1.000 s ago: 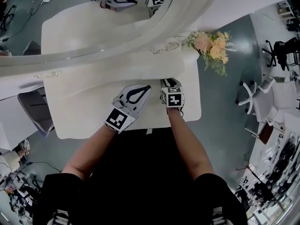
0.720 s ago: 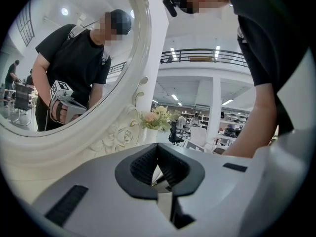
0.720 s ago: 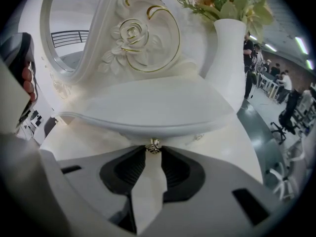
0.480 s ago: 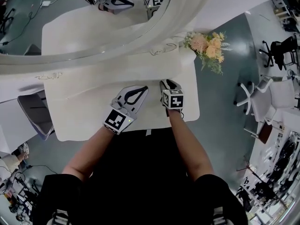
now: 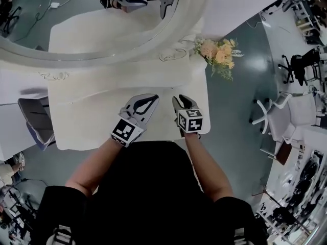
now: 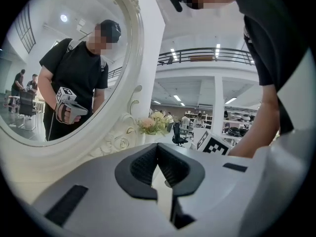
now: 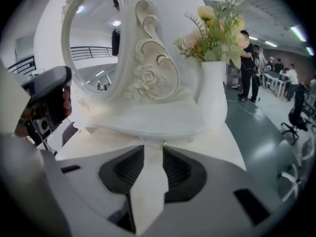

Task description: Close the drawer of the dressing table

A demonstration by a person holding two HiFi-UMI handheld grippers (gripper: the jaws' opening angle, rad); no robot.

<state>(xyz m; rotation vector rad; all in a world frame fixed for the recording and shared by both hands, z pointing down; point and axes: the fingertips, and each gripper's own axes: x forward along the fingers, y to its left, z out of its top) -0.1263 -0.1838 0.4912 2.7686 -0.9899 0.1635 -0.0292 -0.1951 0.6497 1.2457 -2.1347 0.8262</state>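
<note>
Drawer: unseen, likely under the table [image 5: 87, 126] front edge beneath your grippers; closing seems at its end. Left gripper [image 5: 153, 98] pinched together, empty; right gripper [image 5: 177, 101] parted, empty. Next: confirm the front sits flush.

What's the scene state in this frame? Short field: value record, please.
table: white dressing table, top bare around the grippers
mirror: oval mirror at the back
flowers: bouquet in a white vase, back right corner
left gripper: jaws together, empty, over the front of the top
right gripper: jaws slightly apart, nothing between them, beside the left
drawer: not in view; open or closed cannot be told
</note>
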